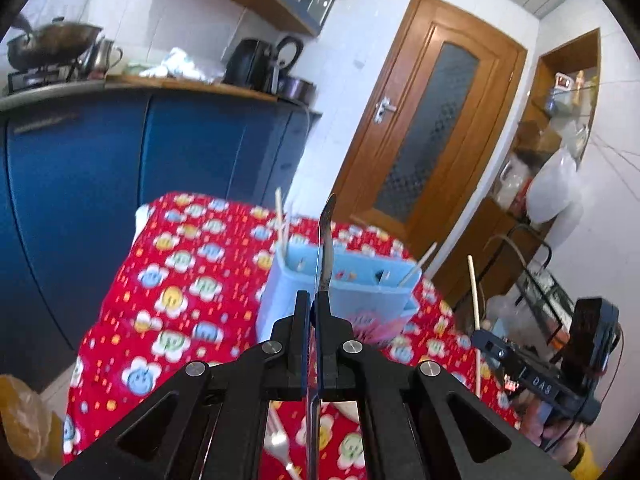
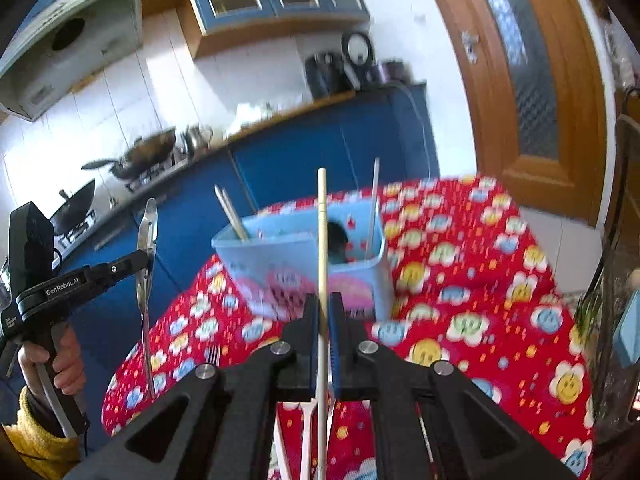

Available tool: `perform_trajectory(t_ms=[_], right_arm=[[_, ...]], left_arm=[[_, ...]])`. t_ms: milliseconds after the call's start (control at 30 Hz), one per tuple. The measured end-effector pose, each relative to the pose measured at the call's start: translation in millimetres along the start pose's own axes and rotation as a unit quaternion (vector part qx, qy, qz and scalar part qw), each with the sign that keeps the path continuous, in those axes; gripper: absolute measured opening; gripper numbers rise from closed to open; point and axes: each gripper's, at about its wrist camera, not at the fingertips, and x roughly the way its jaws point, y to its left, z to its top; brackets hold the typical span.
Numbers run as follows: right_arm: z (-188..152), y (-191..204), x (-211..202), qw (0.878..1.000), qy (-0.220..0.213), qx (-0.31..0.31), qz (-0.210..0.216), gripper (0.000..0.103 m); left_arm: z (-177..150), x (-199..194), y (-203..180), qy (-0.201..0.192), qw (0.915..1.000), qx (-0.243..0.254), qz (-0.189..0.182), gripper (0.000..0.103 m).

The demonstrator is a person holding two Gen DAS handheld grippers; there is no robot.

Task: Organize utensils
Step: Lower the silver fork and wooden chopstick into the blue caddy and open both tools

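Clamped between the closed jaws of the left gripper [image 1: 313, 300] is a slim metal utensil [image 1: 326, 240], its handle standing upright and its working end hidden below, a hold that by my reading keeps it vertical for dropping in. Likewise the right gripper [image 2: 324, 304] pinches a single wooden chopstick [image 2: 322, 216] upright. Loose on the red flowered tablecloth [image 2: 460, 280] beneath lie a fork [image 1: 280, 446] and white utensils [image 2: 306, 432], seemingly awaiting their turn. Beyond both tools stands the pale blue utensil holder [image 2: 304, 256], already carrying several chopsticks [image 2: 374, 208] leaning in its compartments, so it looks to be the destination. Farther back, blue cabinets [image 1: 120, 160] blur.
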Motion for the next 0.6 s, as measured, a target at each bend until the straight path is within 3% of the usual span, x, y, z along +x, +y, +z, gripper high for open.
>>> perform_trajectory(t_ms=[367,600], right_arm=[[20.1,1.9,-2.4,0.998,-0.065,-0.026,-0.006,0.006],[34.3,-0.9,9.0,0.996,-0.087,-0.030,-0.001,0.006]], left_arm=[[42.4,13.4,-24.8,-0.071,0.9974,0.015,0.002,0.002],[63.1,25.5,-38.6,-0.133,0.9902,0.034,0.024,0.002]])
